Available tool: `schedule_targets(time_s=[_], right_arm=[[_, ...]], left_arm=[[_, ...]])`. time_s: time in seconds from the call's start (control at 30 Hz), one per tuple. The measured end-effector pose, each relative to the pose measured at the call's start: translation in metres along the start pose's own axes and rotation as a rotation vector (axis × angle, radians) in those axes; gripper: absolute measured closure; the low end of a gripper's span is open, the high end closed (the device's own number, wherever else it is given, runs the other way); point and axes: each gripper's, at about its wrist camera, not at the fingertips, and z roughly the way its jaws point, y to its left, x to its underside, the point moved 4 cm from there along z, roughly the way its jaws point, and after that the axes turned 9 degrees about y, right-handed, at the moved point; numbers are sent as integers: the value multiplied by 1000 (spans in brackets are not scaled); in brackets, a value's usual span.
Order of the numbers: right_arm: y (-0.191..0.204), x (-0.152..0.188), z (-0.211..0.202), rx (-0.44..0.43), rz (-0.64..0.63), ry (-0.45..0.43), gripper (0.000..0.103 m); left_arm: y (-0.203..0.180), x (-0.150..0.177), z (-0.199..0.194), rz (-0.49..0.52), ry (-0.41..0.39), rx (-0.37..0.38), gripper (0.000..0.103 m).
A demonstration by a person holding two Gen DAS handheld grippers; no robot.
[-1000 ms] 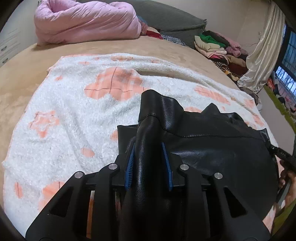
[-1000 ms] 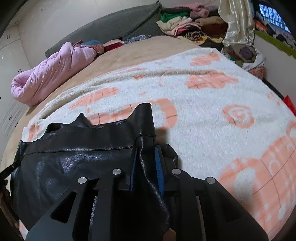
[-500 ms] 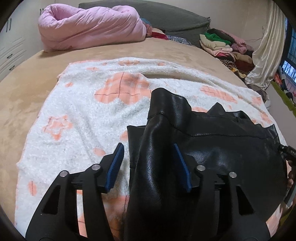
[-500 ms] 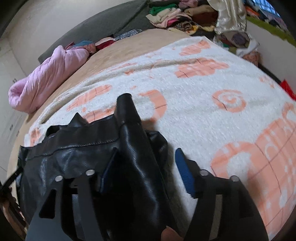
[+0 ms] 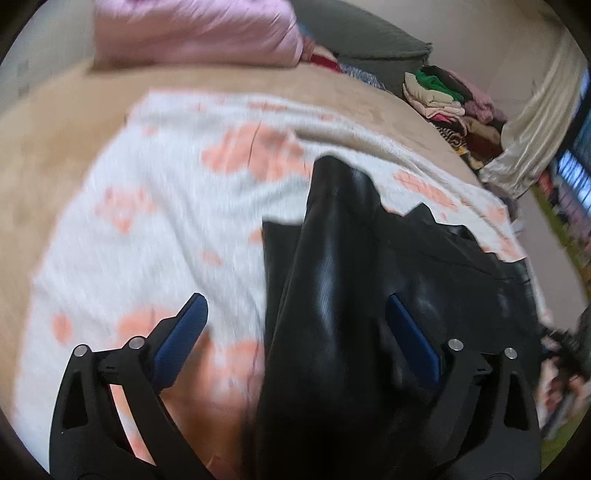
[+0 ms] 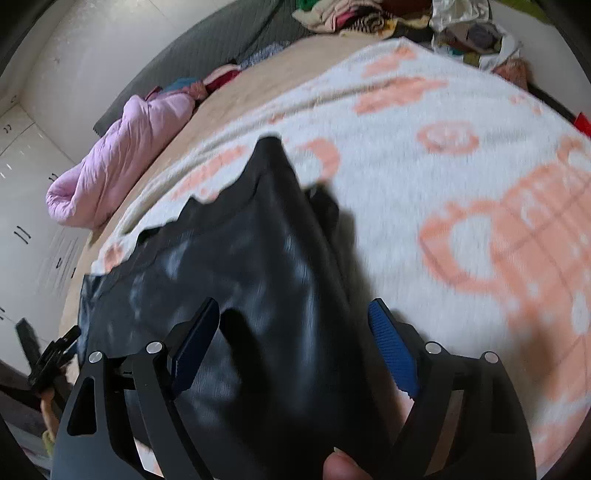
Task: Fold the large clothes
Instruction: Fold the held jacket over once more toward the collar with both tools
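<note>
A black leather garment [image 5: 424, 280] lies on a white blanket with orange patterns [image 5: 147, 229] spread over the bed. A raised fold of it [image 5: 332, 258] runs up between the fingers of my left gripper [image 5: 295, 302]. Those jaws are opening wide, and the blue pads [image 5: 181, 343] stand off the leather. In the right wrist view the same garment [image 6: 221, 266] has a peaked fold [image 6: 280, 192] between the fingers of my right gripper [image 6: 293, 306], whose jaws are also opening; its blue pad [image 6: 391, 347] is clear of the leather. Both views are blurred.
A rolled pink quilt [image 5: 192, 33] lies at the head of the tan bed [image 5: 48, 147], against a grey cushion [image 5: 369, 40]. Piled clothes [image 5: 443, 96] and a cream curtain [image 5: 535, 122] stand beyond the far corner. A fingertip [image 6: 340, 465] shows at the bottom edge.
Both grippers were pinching folds of the leather garment a second ago; both have spread their jaws and released it. Both views have shifted a little across the bed.
</note>
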Motion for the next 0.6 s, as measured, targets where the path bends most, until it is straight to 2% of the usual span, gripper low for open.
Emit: schedule_targets(time_s=[0.07,0.1,0.17,0.2,0.23,0.27,0.4,0.5,0.53,0.6], right_arm=[[-2,10,-2,-25,23,18,25],[-3,15,-1,-54,34,36,37],[-4,19,-2,-61,30,37,47],[-4,21,-3,-47,16,34,57],[-4,22,-4,-38,10,34,61],[-5,21,-6,-38,14,31,66],[-9,17,-5,-41,14,30,68],[-10,12,-3,-18,-8,23,67],[-8,9,-1,-4,-16,21,66],[-8,6,1,32,-37,23,54]], left_arm=[[6,10,7,-39,46,50,13],[8,16,11,-52,68,72,13],[7,26,13,-60,77,93,13],[4,30,12,-55,74,91,15],[2,31,11,-52,72,93,33],[-1,33,9,-49,73,116,41],[-19,44,-3,-3,25,26,54],[-23,52,-12,0,20,21,55],[-23,55,-15,1,15,22,55],[-24,60,-19,12,4,10,55]])
